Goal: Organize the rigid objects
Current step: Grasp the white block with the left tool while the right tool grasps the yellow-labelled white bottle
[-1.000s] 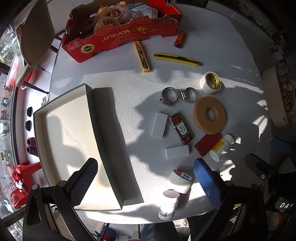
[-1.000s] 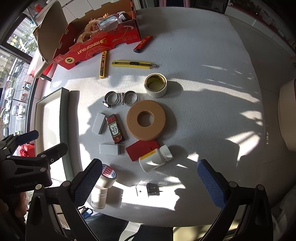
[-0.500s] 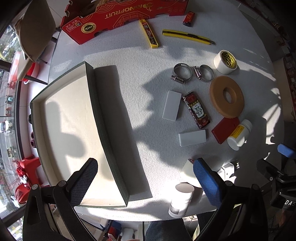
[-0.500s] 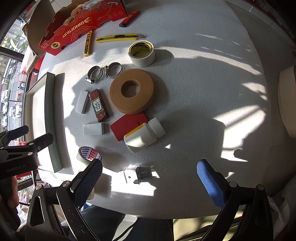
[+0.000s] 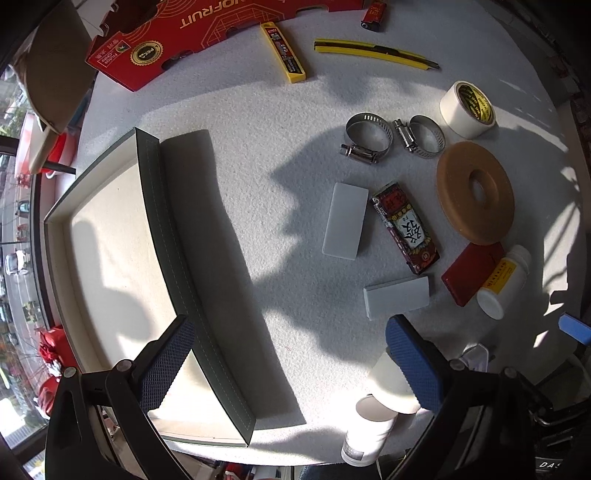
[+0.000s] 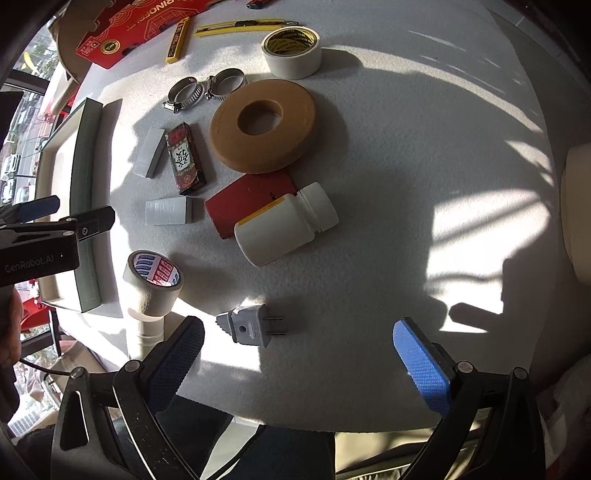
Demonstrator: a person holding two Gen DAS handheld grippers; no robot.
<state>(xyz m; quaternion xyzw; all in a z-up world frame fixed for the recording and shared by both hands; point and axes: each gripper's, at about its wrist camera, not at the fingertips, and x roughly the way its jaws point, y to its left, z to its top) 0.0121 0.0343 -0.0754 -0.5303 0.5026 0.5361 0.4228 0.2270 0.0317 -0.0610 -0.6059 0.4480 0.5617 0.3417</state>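
My left gripper (image 5: 291,365) is open and hangs low over the white table, its left finger over the wall of the shallow green-edged tray (image 5: 110,258). Its right finger covers part of a tape roll (image 5: 388,380). Ahead lie two grey blocks (image 5: 345,221), a red patterned box (image 5: 404,229), a tan foam ring (image 5: 474,192) and two hose clamps (image 5: 367,136). My right gripper (image 6: 299,362) is open too. A grey plug (image 6: 251,325) lies just ahead of its fingers, nearer the left one. Beyond it a white bottle (image 6: 284,225) lies on a red card (image 6: 240,203).
A red carton (image 5: 207,33), a yellow blade case (image 5: 286,51), a yellow utility knife (image 5: 373,53) and a lighter (image 5: 375,13) sit at the far edge. A white tape roll (image 6: 291,48) stands by the ring. A white tube (image 5: 369,432) sits at the near edge.
Both grippers have dropped lower and closer to the table, so the objects loom larger. The plug now lies near the right gripper's fingertips. Nothing was picked up.
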